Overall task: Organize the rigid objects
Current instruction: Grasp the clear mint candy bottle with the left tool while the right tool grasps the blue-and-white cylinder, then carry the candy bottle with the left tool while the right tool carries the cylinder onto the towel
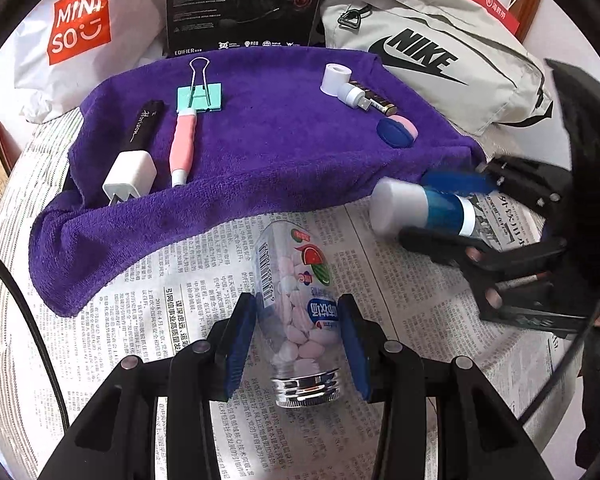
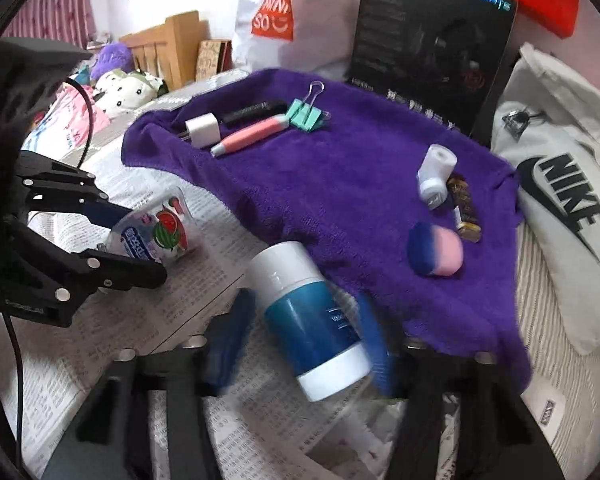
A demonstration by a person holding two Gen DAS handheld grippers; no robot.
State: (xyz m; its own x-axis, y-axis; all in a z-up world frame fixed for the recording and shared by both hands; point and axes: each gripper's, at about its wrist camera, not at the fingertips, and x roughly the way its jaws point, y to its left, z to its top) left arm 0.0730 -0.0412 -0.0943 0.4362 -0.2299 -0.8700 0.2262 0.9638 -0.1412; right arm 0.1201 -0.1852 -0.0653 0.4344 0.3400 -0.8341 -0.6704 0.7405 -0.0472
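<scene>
- Clear plastic candy bottle with silver screw cap (image 1: 300, 312), filled with pale pink tablets: lies on its side on the newspaper (image 1: 140, 320), between the blue pads of the left tongs (image 1: 296, 344); pads close against both sides, clamped on it.
- Blue cylindrical tube with white cap and white base (image 2: 306, 320): tilted, between the blue pads of the right tongs (image 2: 300, 344); the pads are blurred and a gap shows on the left side, so cannot tell whether they grip it.
- Purple terry towel (image 1: 280, 152): spread beyond both tongs, its front edge draped over the newspaper.
- On the towel, left group: white cube charger plug (image 1: 130, 178), black stick with script lettering (image 1: 142, 126), pink and white pen-shaped tool (image 1: 184, 144), mint green binder clip with wire handles (image 1: 200, 96), lying close together.
- On the towel, right group: white L-shaped USB gadget (image 1: 342, 86) touching a dark patterned battery (image 1: 374, 100); blue and pink round puff (image 1: 396, 130) just beside them.
- Behind the towel: white Miniso bag (image 1: 80, 24), black Edifier box (image 1: 240, 4), grey Nike bag (image 1: 420, 56).
</scene>
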